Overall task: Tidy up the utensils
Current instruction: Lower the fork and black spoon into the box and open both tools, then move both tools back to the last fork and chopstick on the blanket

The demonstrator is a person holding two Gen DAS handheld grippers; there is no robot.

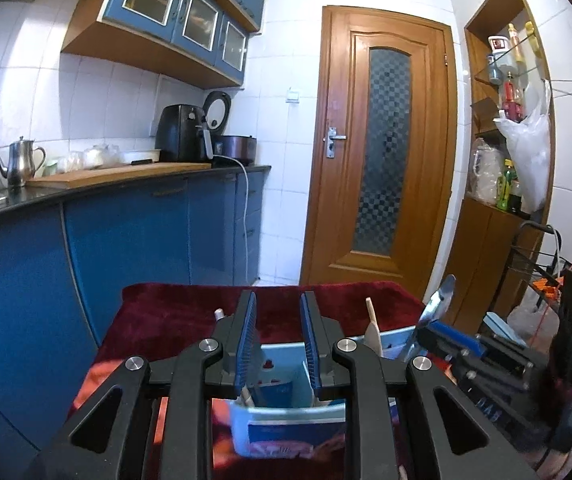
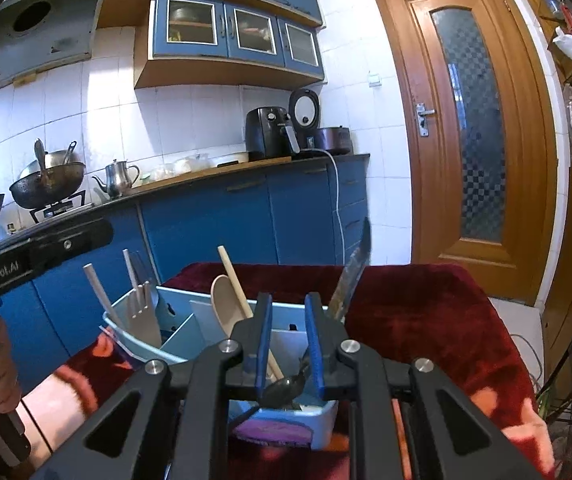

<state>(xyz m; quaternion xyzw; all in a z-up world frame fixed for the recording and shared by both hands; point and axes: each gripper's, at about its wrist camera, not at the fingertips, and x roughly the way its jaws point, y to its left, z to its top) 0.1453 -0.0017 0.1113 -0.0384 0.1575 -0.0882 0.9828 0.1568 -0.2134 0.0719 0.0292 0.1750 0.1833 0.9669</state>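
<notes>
Both jaws parted, gripping nothing: left gripper and right gripper over pale blue utensil caddy, knife upright far right.

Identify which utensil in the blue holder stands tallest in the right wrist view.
The knife at the holder's right end: its dark blade rises above the wooden spoon, the white sticks and fork.

White wall tiles are seen behind blue base cabinets under a dark countertop; glass-fronted wall cupboards are hung above, a wooden door with patterned glass is set alongside, and cluttered open shelving is lit brightly
</notes>
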